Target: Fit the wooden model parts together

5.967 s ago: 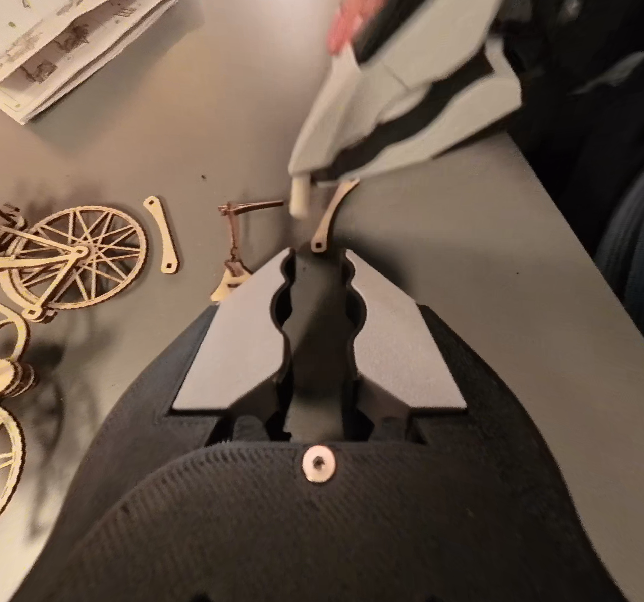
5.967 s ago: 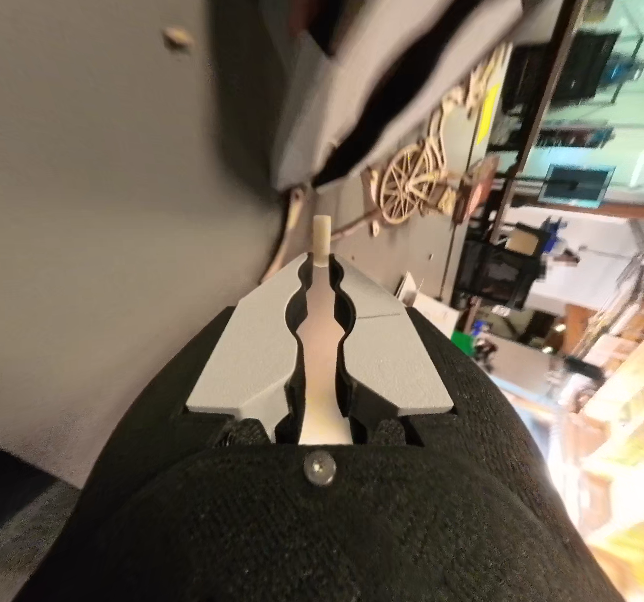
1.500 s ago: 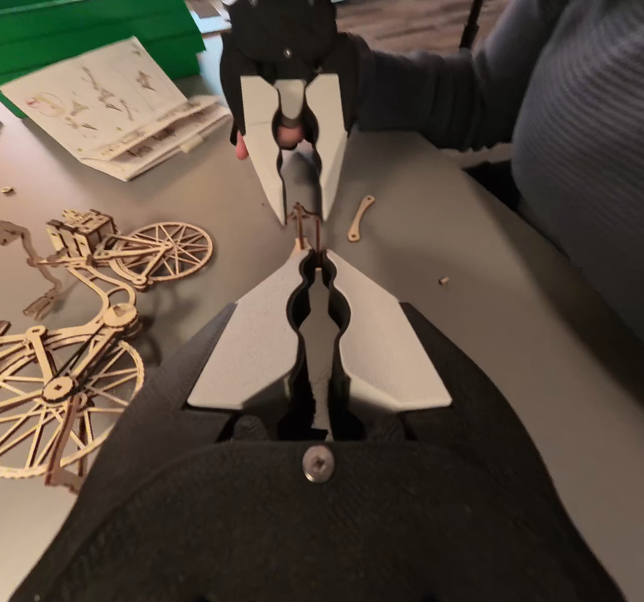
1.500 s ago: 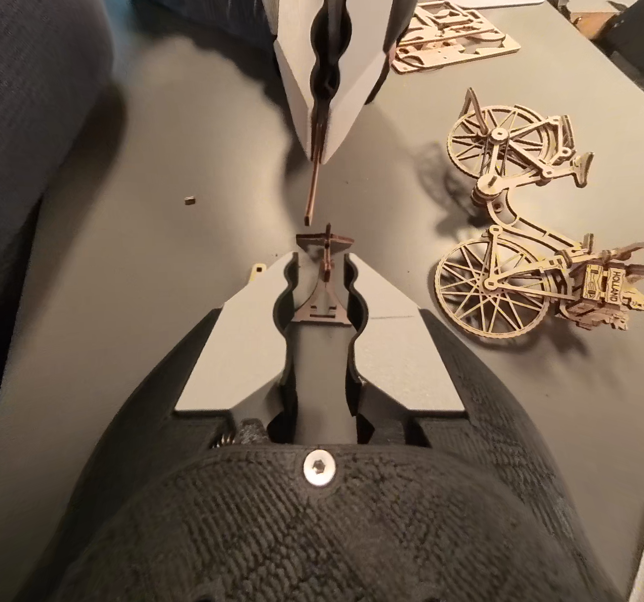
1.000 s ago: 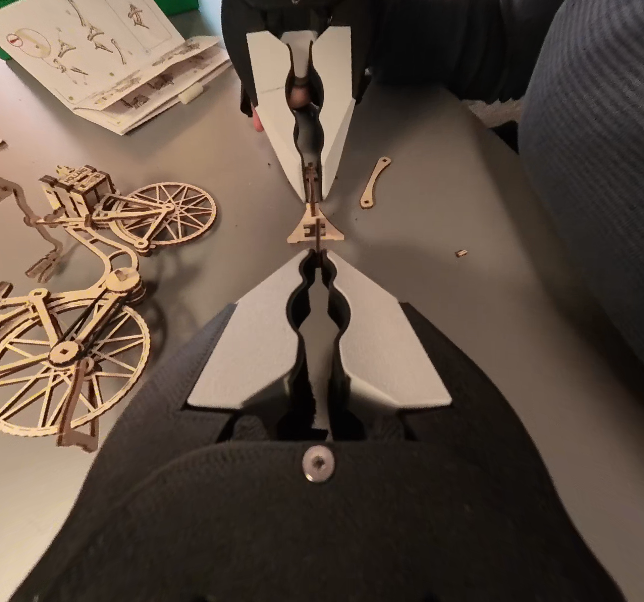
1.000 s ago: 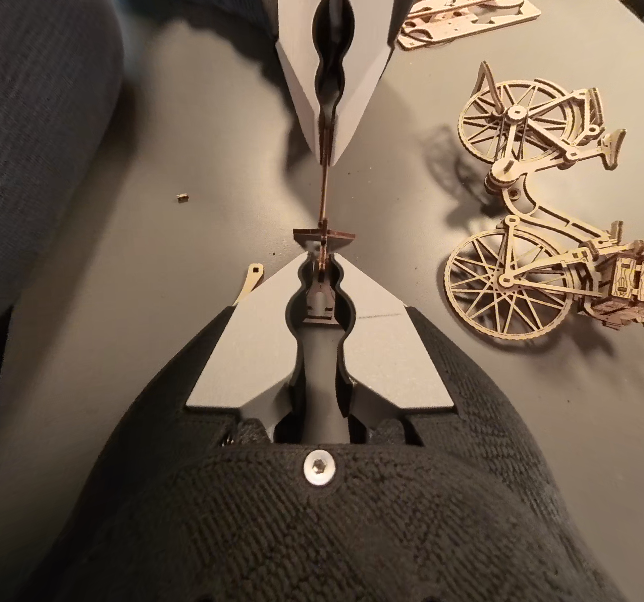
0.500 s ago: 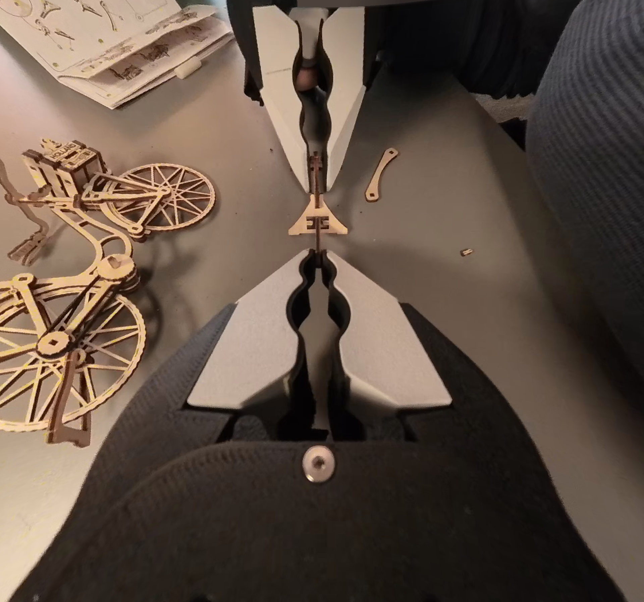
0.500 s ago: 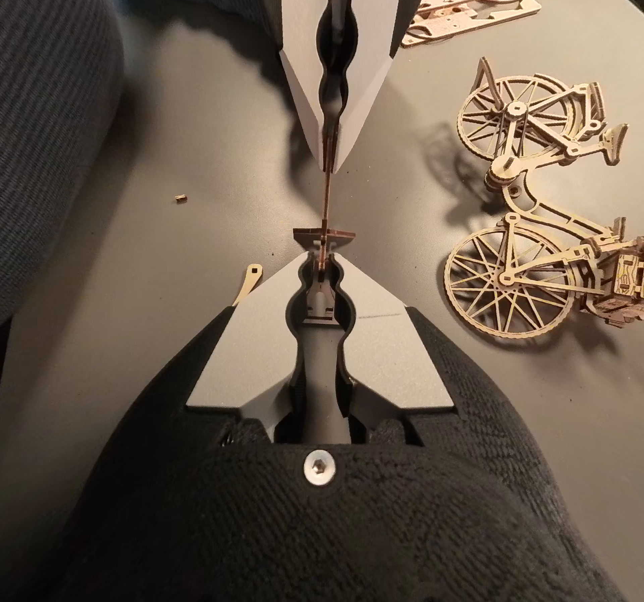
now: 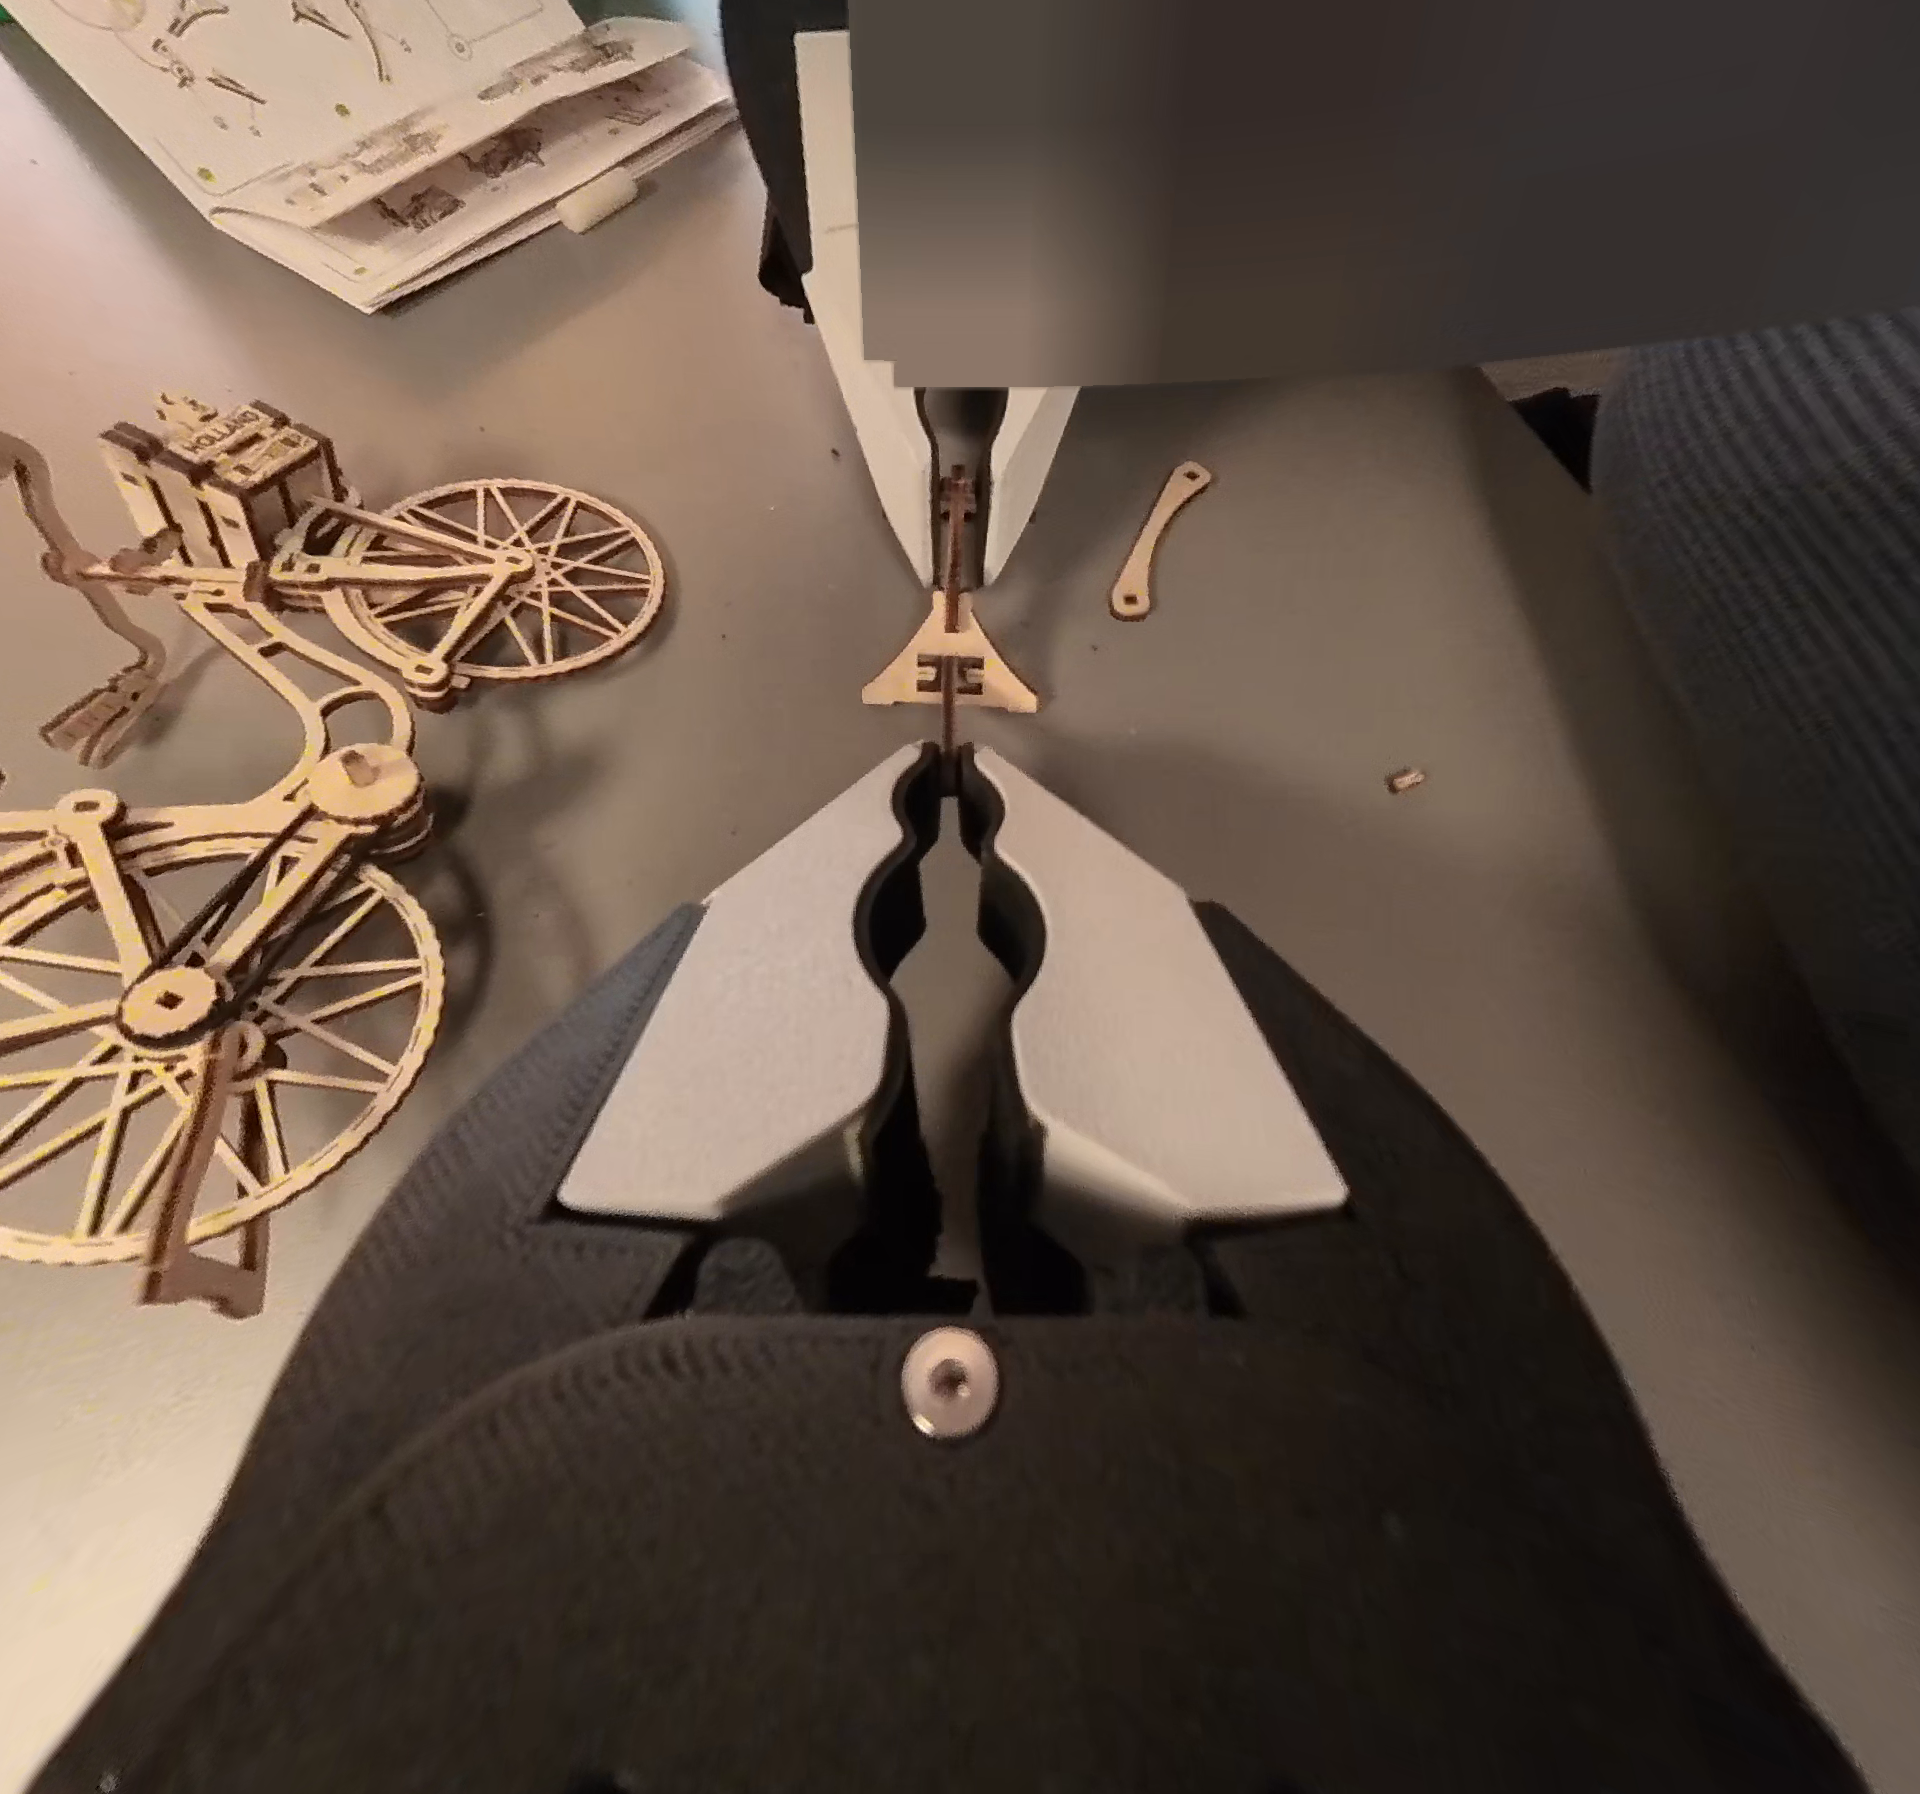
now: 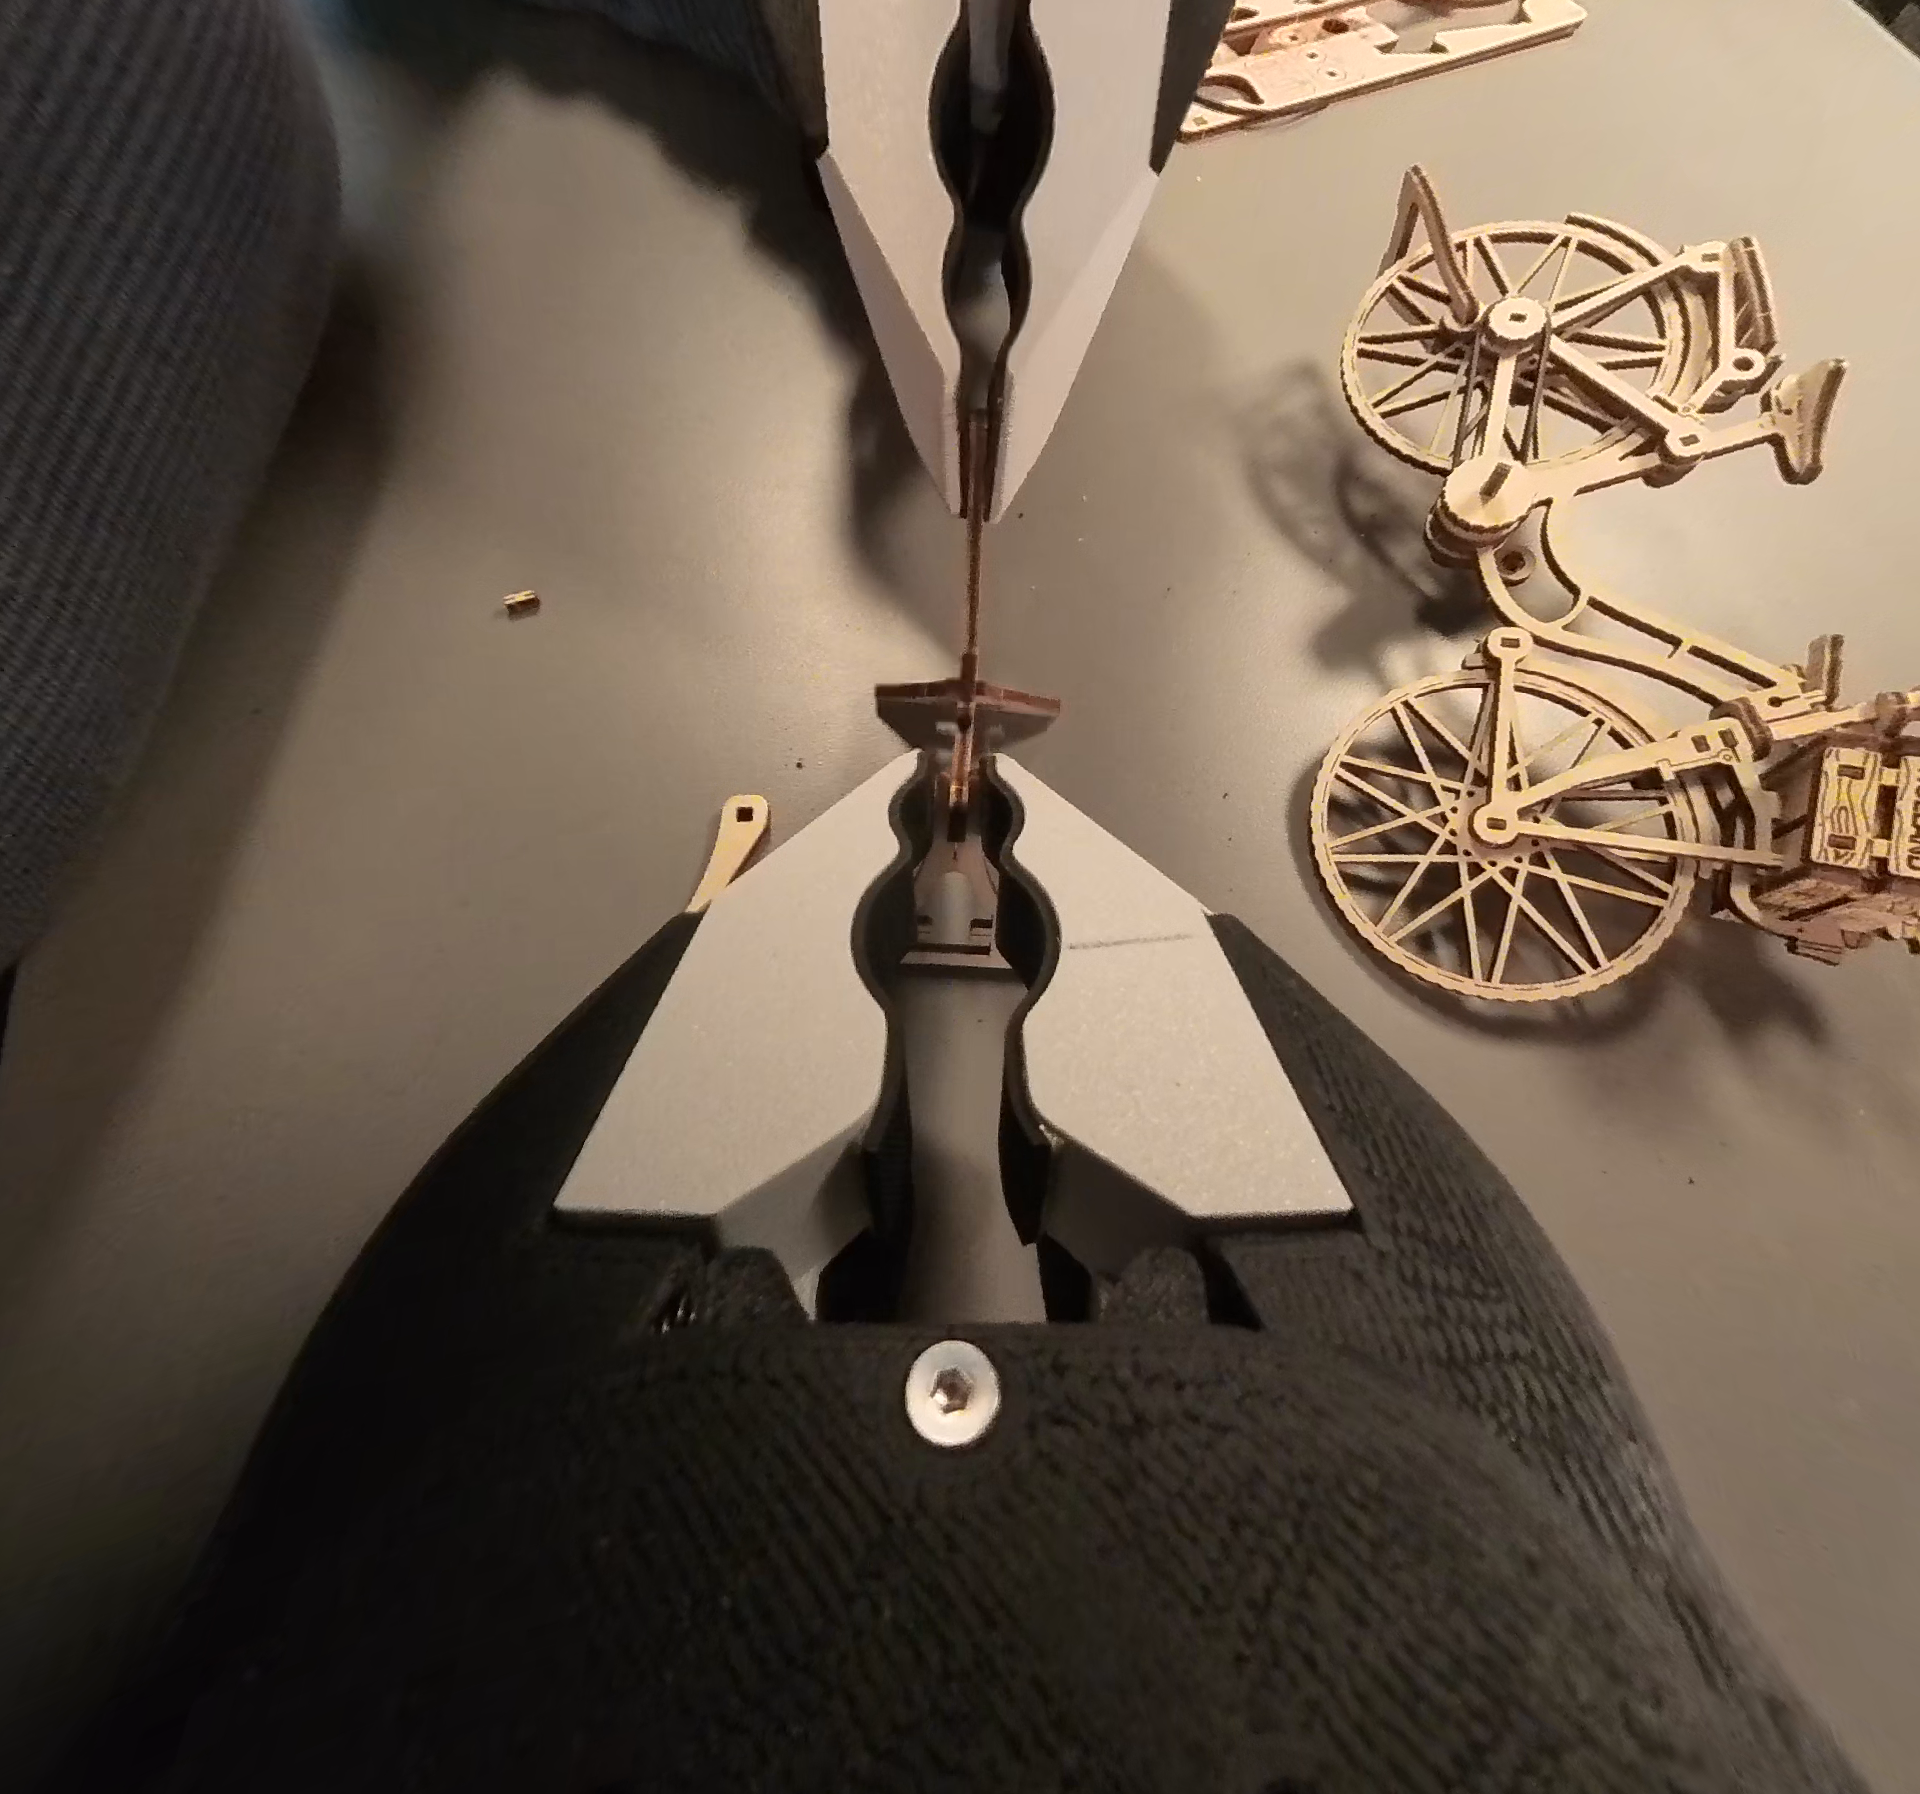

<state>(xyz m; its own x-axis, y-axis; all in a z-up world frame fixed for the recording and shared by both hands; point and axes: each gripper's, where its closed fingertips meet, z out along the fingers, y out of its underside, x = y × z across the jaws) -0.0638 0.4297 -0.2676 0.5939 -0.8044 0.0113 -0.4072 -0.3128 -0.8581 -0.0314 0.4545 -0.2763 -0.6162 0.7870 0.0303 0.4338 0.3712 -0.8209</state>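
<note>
My left gripper [image 9: 945,755] is shut on a thin wooden strip [image 10: 974,591], seen edge-on. My right gripper [image 10: 961,773] faces it tip to tip and is shut on the stem of a triangular wooden part [image 9: 909,686]. The strip's free end sits in the slot at the middle of the triangular part [image 10: 914,705]. Both parts are held a little above the grey table [image 9: 1299,809]. The right gripper also shows in the left wrist view [image 9: 956,570], its upper half under a blur patch. The left gripper shows in the right wrist view [image 10: 977,497].
A built wooden bicycle model [image 9: 312,705] lies to my left, also in the right wrist view [image 10: 1558,601]. An instruction booklet [image 9: 364,82], a loose curved wooden piece [image 9: 1158,539], a tiny wooden bit [image 9: 1405,780] and a cut-out sheet [image 10: 1351,9] lie around. A person's sleeve [image 9: 1766,705] borders the table edge. Left tips to right tips: about 5 cm.
The two grippers have come together. The right gripper shut on the triangular part, and the strip's end went into its slot. In the last half second they only closed in slightly.
</note>
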